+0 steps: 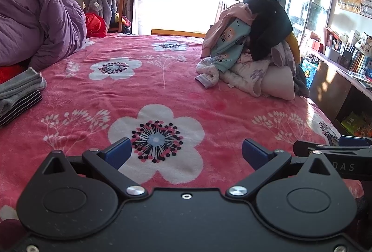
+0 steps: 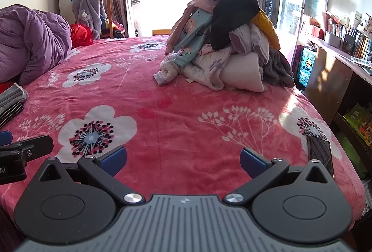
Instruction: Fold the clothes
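Pink floral fleece bedspread (image 1: 186,94) lies bare ahead; both the left gripper (image 1: 184,152) and right gripper (image 2: 183,160) gape empty. Draw one garment from the heaped unfolded clothes pile (image 2: 223,47), top first

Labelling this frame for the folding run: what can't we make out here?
- Clothes pile, both views: lower garments buried under the black garment; count unclear.
- Folded grey and striped stack, left wrist view: cut by the left edge.
- Dark flat object, right wrist view: partly behind the right hand-held gripper; identity unclear.
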A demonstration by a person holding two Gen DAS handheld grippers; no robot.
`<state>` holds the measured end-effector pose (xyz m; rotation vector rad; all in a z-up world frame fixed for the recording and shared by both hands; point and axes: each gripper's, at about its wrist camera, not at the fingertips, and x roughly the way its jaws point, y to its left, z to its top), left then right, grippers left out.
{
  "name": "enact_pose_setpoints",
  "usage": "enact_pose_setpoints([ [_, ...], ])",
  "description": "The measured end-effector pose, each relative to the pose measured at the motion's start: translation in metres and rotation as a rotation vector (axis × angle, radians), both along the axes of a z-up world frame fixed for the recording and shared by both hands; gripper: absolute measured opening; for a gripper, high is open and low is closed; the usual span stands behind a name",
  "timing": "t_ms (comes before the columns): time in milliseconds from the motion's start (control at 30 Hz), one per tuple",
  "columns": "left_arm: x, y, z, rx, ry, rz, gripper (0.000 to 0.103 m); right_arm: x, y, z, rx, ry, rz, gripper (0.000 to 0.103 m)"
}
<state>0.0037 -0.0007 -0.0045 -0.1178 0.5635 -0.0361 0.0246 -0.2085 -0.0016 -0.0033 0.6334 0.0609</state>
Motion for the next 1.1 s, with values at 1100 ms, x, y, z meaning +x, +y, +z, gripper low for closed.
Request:
enact_pose_setpoints([
  [1100, 0.042, -0.020, 0.016, -0.022, -0.034, -0.060, 0.103, 0.042, -0.029, -0.002, 0.066, -0.023, -0.039, 0.103],
])
